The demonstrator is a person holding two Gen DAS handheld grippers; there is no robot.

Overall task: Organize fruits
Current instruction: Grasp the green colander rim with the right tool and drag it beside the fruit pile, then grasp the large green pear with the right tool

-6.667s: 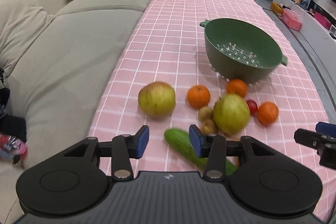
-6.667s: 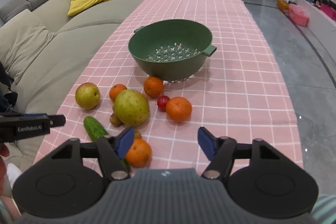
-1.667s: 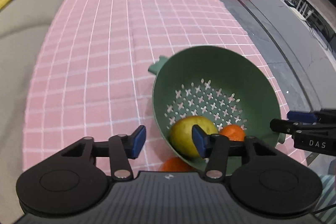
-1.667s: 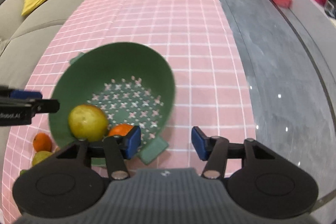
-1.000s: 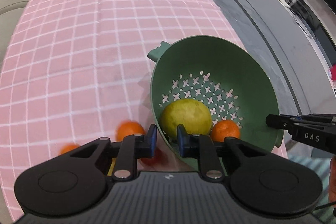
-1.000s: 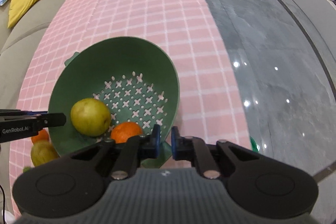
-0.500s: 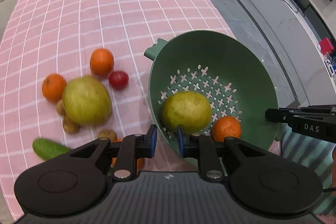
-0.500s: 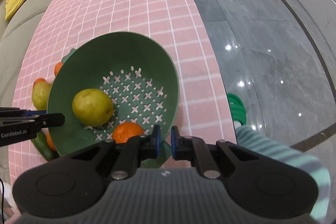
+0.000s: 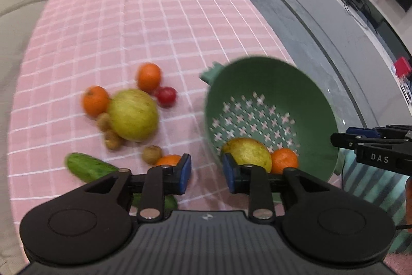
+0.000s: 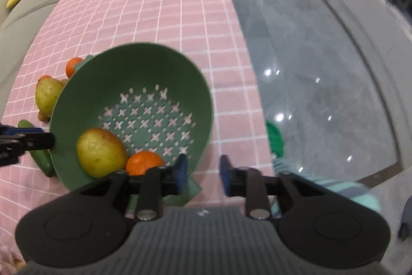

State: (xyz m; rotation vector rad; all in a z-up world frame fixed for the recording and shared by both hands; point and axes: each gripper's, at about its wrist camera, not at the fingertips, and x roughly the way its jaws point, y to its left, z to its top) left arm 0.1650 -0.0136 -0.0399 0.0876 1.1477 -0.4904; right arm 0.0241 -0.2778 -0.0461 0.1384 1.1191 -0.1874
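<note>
Left wrist view: I have both jaws just parted, clear of the colander [image 9: 322, 105] at lower right; next, the cucumber [image 9: 87, 166].

A: What can't you make out?

B: The cucumber [image 9: 87, 168] runs under the left gripper [image 9: 206, 173], so its near end is mostly hidden. An orange [image 9: 168, 160] peeps out behind the same gripper's pad, mostly covered.

A: And the colander [image 10: 134, 84]?

B: Its near rim and handle sit behind the right gripper [image 10: 200, 174] in that view. It also hides most of the fruit lying left of it. Whether its base rests flat, I can't tell. Both views are smeared, and the far shelf items are unreadable.
</note>
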